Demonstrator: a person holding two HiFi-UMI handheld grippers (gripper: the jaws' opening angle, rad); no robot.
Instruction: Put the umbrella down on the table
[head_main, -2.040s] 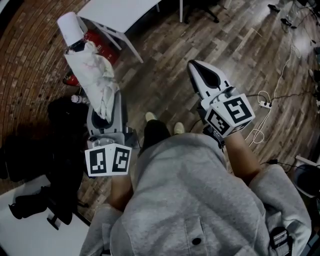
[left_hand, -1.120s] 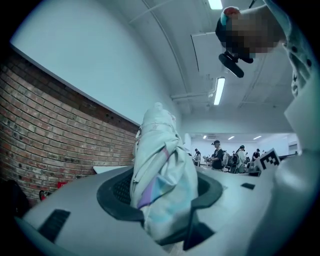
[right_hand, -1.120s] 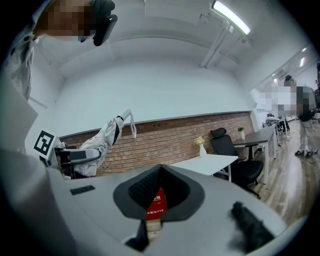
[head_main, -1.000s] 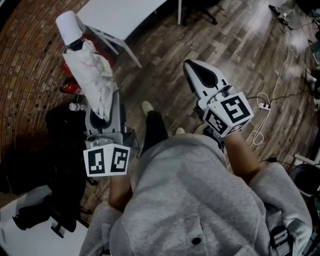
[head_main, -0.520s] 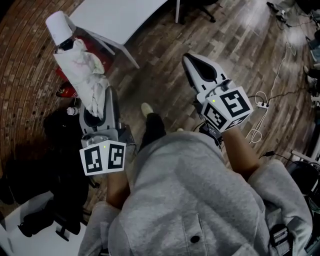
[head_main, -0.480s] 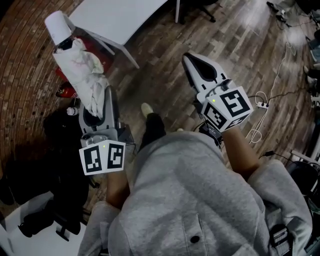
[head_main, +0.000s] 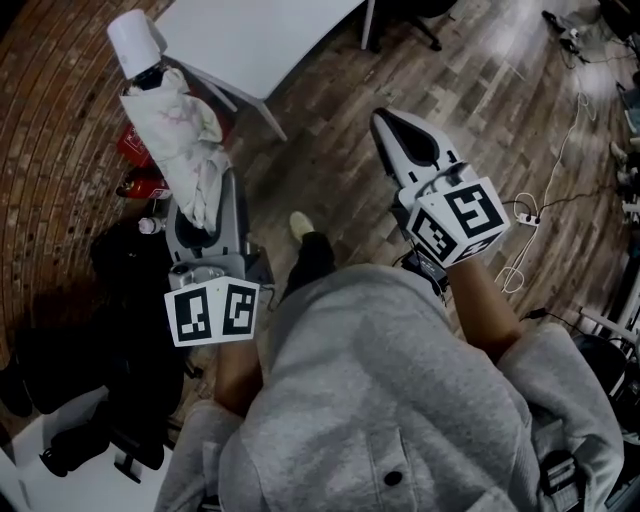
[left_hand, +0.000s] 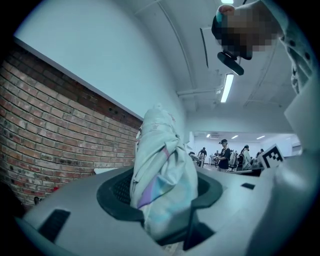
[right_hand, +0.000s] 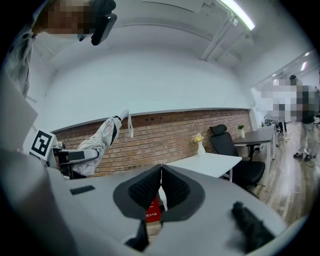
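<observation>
Your left gripper (head_main: 203, 215) is clamped low on the folded umbrella (head_main: 178, 125), around its soft, bunched canopy, and the rest juts out beyond the jaws. It looks light but floppy, and the fabric may slip, so squeeze through to the stiff core. The white table (head_main: 255, 35) lies just ahead. Your right gripper (right_hand: 160, 192) has its jaws together, empty.

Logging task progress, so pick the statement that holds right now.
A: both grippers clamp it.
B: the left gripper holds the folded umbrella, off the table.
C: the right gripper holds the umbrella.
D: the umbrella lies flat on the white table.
B: the left gripper is shut on the folded umbrella, which sticks up in the air and does not rest on the white table; the right gripper is shut on nothing.
</observation>
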